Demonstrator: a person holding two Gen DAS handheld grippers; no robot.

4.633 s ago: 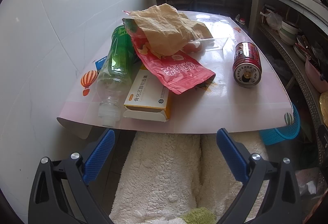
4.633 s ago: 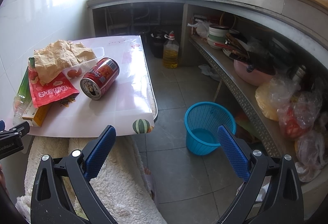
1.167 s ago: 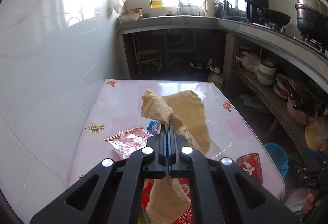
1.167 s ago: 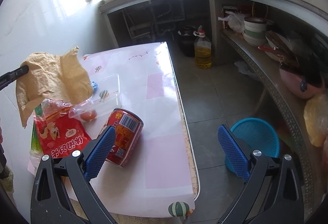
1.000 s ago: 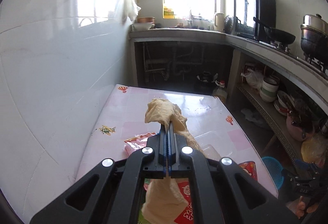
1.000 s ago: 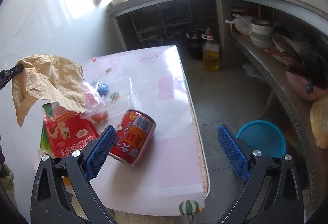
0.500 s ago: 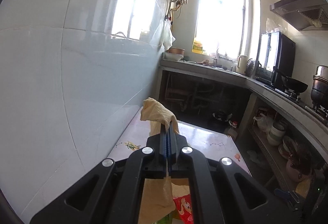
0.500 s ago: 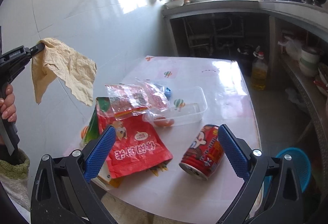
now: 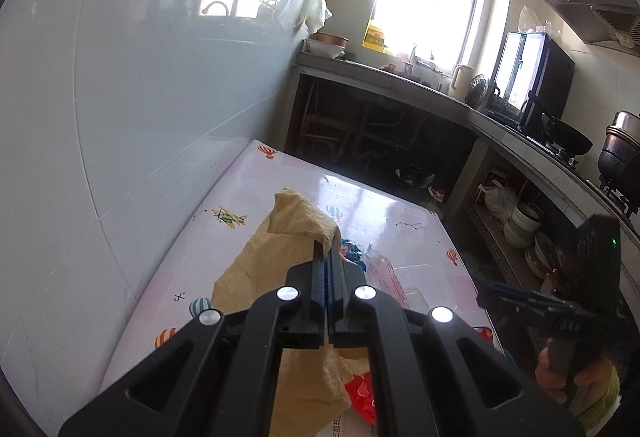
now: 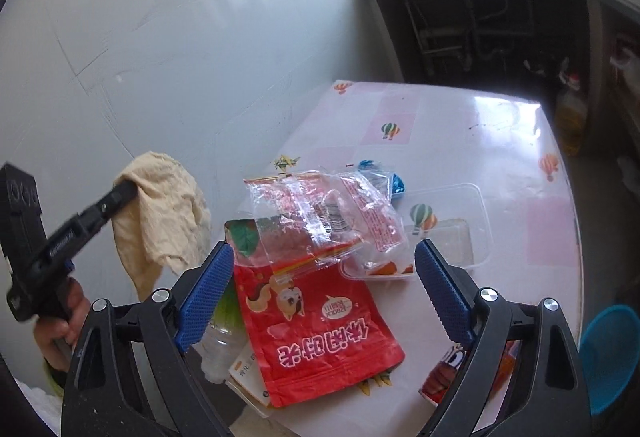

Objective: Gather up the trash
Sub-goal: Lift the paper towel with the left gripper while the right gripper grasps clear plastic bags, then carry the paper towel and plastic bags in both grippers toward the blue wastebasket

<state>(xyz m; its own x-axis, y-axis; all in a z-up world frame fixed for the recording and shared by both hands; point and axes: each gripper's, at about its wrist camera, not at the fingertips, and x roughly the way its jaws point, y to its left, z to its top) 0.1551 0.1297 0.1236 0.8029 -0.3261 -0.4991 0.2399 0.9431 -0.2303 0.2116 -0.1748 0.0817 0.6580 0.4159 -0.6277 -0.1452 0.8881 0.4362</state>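
Pinching a crumpled tan paper sheet (image 9: 288,229) between tightly closed blue pads, the left gripper (image 9: 329,257) holds it lifted above the pink balloon-patterned tabletop (image 9: 256,197), the sheet drooping on both sides of the fingers. In the right wrist view the same paper hangs at the left, well clear of the table, beside the white tiled wall (image 10: 140,37). The right gripper (image 10: 322,291) hovers over the litter with its jaws wide and just beginning to close, nothing pressed between them. Below it lies a red snack pouch with white lettering (image 10: 320,325), partly covered by a clear crinkled plastic wrapper (image 10: 320,213). A clear plastic tray (image 10: 460,229) sits just beside them. A blue mesh wastebasket (image 10: 608,349) stands on the floor at the right.
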